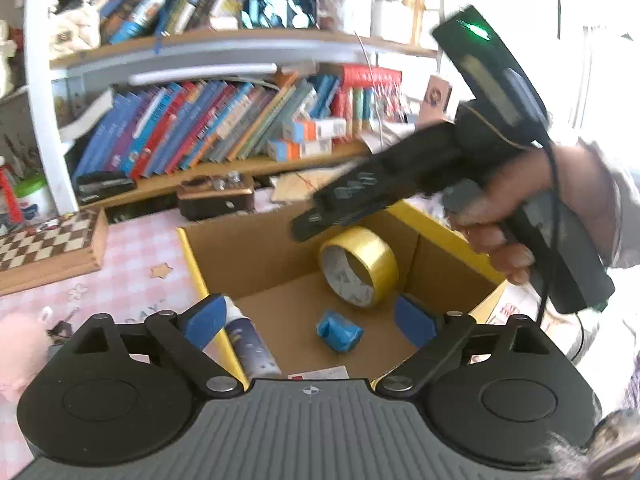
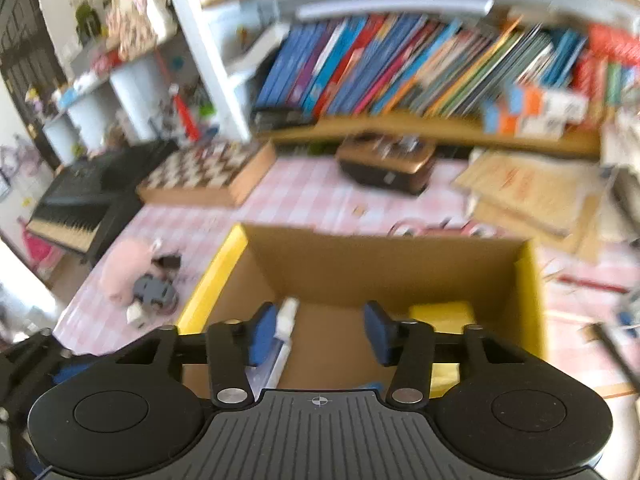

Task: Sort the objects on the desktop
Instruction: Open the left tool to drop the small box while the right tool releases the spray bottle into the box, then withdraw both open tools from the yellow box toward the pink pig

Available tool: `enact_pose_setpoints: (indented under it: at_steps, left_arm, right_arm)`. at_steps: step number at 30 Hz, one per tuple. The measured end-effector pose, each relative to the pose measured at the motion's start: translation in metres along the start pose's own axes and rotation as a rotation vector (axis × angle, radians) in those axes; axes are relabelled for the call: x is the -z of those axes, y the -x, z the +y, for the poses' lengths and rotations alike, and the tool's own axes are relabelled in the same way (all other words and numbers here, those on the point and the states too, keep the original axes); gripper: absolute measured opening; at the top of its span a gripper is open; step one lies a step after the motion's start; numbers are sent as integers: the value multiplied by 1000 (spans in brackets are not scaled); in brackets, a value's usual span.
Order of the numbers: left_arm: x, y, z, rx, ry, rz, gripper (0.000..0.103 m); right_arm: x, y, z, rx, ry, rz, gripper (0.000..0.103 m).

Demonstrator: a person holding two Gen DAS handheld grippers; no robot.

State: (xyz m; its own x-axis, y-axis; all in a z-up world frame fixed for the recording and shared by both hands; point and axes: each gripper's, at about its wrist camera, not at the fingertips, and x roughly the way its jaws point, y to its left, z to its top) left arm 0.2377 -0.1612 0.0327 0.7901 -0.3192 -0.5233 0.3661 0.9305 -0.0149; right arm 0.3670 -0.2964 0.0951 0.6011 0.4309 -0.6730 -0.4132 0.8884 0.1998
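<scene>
Inside the cardboard box (image 1: pixel 280 264) with yellow flaps, a roll of gold tape (image 1: pixel 360 270) stands on edge against the far right corner, with a small crumpled blue item (image 1: pixel 339 331) lying on the box floor just in front of it and a white spray bottle (image 1: pixel 248 344) lying along the left wall. The tape looks light and rigid, its outer face glossy and likely slippery; gripping across the flat width of the ring, or through the hollow core, would probably hold best. The blue item appears soft and nearly weightless, so a pinch anywhere should do. The bottle is smooth and round, apt to roll, and best taken across its body.

Above the box, the left tool (image 1: pixel 312 320) hangs released, its 2 blue pads wide apart and gripping nothing. The right tool (image 2: pixel 320 332), likewise spread and empty, hovers over the same box in a heavily blurred view. Beyond, on the pink-checked bench (image 1: pixel 132 264), sit a chessboard (image 1: pixel 48 244), a pink plush toy (image 2: pixel 126 272) and a brown case (image 1: pixel 218 198), under crowded bookshelves (image 1: pixel 224 128).
</scene>
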Motion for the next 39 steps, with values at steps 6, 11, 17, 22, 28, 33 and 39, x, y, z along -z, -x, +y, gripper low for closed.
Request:
enact_pose_setpoints:
  at_steps: [6,11,17,22,28,33,39]
  left_arm:
    - [-1,31,16,-41,60,-65,98]
    - [3,51,27,-71,90,-99,99]
    - [15,72,41,-99,129,-117,101]
    - [26,89,53,-103,165,-125,101]
    - [42,106,61,-102,180,-125,102]
    - [57,119,67,-98,189,-116,103]
    - [81,134,71,-90,202,-88,103]
  right_arm:
    - [18,35,-2,78,-12,-103,52]
    - [36,58,1,137,-25,-156,52]
    - [60,90,5,240,-77,-241,56]
    - [80,106,10,291,-117,-261,57]
    - [106,119,25,339,-145,-265,57]
    - [130,125,51,367,-140,-268,57]
    - [158,126,84,382,-155,-254,57]
